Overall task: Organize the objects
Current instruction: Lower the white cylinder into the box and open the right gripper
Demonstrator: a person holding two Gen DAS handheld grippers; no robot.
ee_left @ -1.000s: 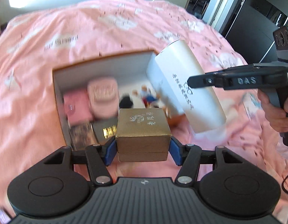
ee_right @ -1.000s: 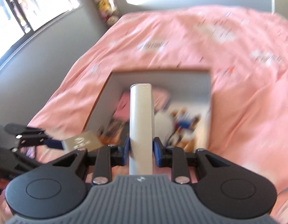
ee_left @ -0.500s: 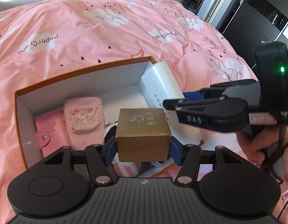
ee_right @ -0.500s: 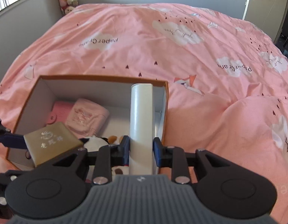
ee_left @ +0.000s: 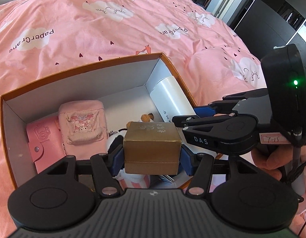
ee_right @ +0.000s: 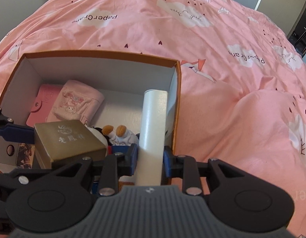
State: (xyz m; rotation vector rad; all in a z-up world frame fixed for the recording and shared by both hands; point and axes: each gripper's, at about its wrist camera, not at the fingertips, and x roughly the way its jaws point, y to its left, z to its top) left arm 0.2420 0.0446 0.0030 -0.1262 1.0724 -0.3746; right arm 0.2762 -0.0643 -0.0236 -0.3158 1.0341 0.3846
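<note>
My left gripper (ee_left: pixel 152 155) is shut on a small gold box (ee_left: pixel 152 145), held over the open orange-edged cardboard box (ee_left: pixel 77 68). My right gripper (ee_right: pixel 150 156) is shut on a white tube (ee_right: pixel 153 127), whose far end leans down inside the box along its right wall. In the right wrist view the gold box (ee_right: pixel 68 138) and the left gripper's blue finger (ee_right: pixel 16 131) sit at the lower left. In the left wrist view the white tube (ee_left: pixel 171 97) slants into the box's right corner, with the right gripper (ee_left: pixel 202 113) on it.
Inside the box lie a pink snap wallet (ee_left: pixel 45 138), a pink pouch (ee_left: pixel 82 122) and a small plush toy (ee_right: pixel 115 133). The box rests on a pink bedspread (ee_right: pixel 172 29) with cloud prints. A person's hand (ee_left: pixel 271 158) grips the right tool's handle. Dark furniture stands at the far right.
Both grippers have come down and closer over the box. The white tube's end, earlier above the box rim, now rests inside along the right wall. The gold box hangs lower over the contents.
</note>
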